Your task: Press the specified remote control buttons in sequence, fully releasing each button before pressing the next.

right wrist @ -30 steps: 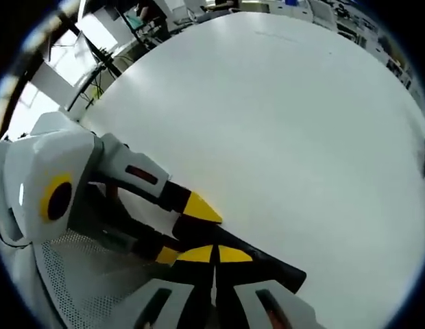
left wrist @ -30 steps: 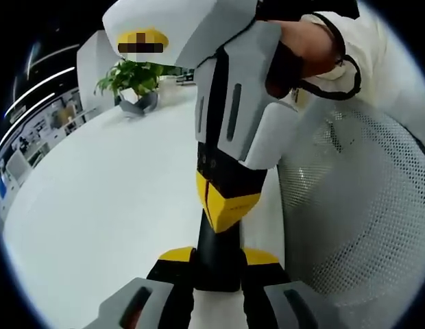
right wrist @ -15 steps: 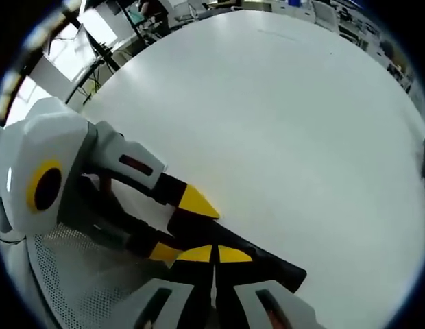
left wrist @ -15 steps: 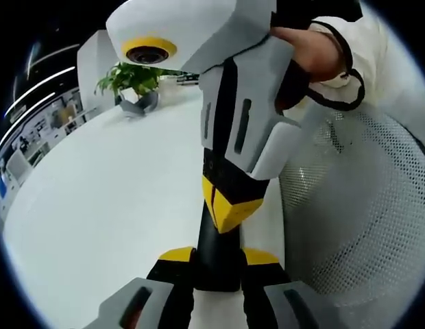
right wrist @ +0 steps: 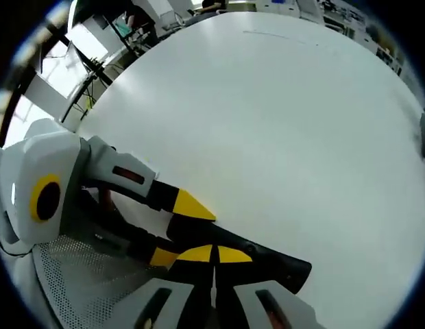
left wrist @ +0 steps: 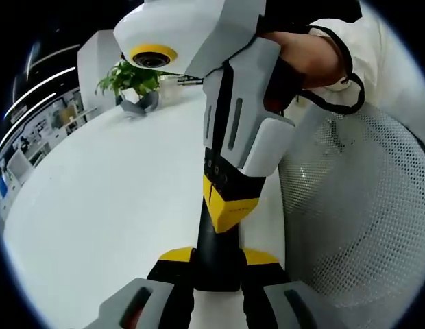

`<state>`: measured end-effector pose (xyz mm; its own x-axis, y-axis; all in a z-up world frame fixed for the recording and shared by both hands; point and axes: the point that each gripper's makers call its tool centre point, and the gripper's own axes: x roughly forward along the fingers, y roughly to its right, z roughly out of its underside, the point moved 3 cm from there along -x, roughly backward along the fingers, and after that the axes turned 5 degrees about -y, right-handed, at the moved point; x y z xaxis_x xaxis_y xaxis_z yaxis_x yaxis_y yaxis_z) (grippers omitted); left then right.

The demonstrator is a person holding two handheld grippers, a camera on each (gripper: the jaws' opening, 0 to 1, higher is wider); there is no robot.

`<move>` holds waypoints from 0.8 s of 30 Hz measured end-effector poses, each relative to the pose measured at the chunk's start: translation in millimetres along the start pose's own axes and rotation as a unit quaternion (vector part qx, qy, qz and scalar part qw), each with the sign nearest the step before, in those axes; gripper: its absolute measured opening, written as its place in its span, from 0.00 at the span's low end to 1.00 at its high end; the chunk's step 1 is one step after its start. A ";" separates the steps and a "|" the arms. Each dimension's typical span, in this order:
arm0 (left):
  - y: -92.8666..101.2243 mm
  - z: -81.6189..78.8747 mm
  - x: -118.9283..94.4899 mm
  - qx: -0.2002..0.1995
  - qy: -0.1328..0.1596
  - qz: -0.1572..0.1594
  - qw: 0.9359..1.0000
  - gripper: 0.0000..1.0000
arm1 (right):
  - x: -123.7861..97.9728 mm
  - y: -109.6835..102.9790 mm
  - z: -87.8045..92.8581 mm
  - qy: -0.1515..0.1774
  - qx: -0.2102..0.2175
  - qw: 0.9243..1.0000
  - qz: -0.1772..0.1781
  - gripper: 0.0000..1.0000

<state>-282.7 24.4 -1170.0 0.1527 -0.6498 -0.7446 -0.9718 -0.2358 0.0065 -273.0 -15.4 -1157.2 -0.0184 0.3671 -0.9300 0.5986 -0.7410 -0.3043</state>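
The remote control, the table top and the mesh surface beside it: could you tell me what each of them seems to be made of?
The remote control looks like black matte plastic: dark, smooth, with no sharp glints. The table top seems a white laminate or painted board with a satin finish, showing an even, soft sheen. The mesh surface looks like white woven or perforated fabric, probably a chair back, judging by its regular small holes.
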 end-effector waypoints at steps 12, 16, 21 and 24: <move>0.0 -3.4 1.3 -0.004 -0.043 -0.006 0.999 0.25 | -52.3 0.9 -15.4 0.167 0.016 0.986 -0.011 0.00; -4.6 -1.0 -1.6 -0.014 -0.069 -0.012 0.997 0.25 | -73.1 7.9 -11.5 0.211 0.011 0.977 0.007 0.05; -15.8 1.6 -4.3 -0.009 -0.085 -0.019 0.996 0.24 | -95.2 13.5 -2.3 0.258 0.020 0.966 0.016 0.11; -18.8 1.9 -4.9 0.006 -0.098 -0.011 0.995 0.24 | -104.2 15.0 0.6 0.281 0.041 0.959 0.008 0.15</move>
<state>-265.5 33.5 -1167.7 0.1372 -0.4912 -0.8602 -0.9707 -0.2396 -0.0180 -262.6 -65.1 -1065.0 0.4384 0.5832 -0.6838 0.5294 -0.7824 -0.3279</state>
